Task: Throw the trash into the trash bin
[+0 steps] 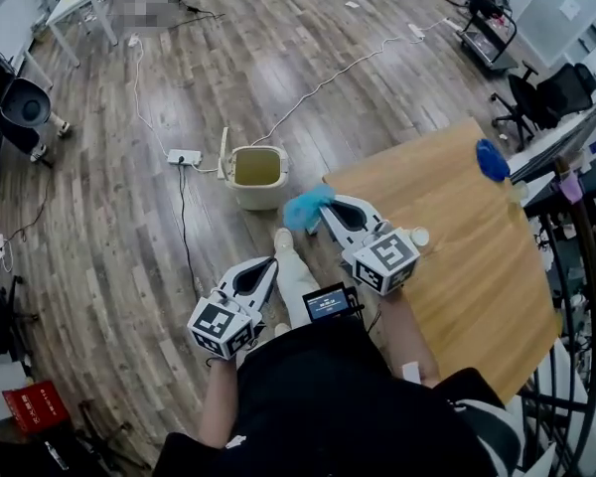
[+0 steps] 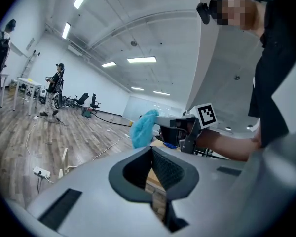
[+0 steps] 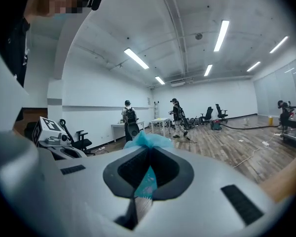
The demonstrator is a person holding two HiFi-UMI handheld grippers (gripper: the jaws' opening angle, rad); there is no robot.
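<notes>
A beige trash bin (image 1: 256, 175) with its lid up stands on the wood floor just left of the wooden table (image 1: 477, 266). My right gripper (image 1: 324, 211) is shut on a crumpled blue piece of trash (image 1: 306, 207), held near the table's corner, close to the bin's right side. In the right gripper view the blue trash (image 3: 149, 140) bulges past the closed jaws of the right gripper (image 3: 147, 153). My left gripper (image 1: 270, 264) hangs lower over the floor, shut with nothing in it. The left gripper view shows the left gripper (image 2: 151, 151) and, beyond it, the blue trash (image 2: 144, 127).
A second blue object (image 1: 492, 159) lies at the table's far edge, a small white cap (image 1: 418, 236) near my right gripper. A power strip (image 1: 184, 156) and cables lie on the floor left of the bin. Office chairs (image 1: 551, 92) stand at the right.
</notes>
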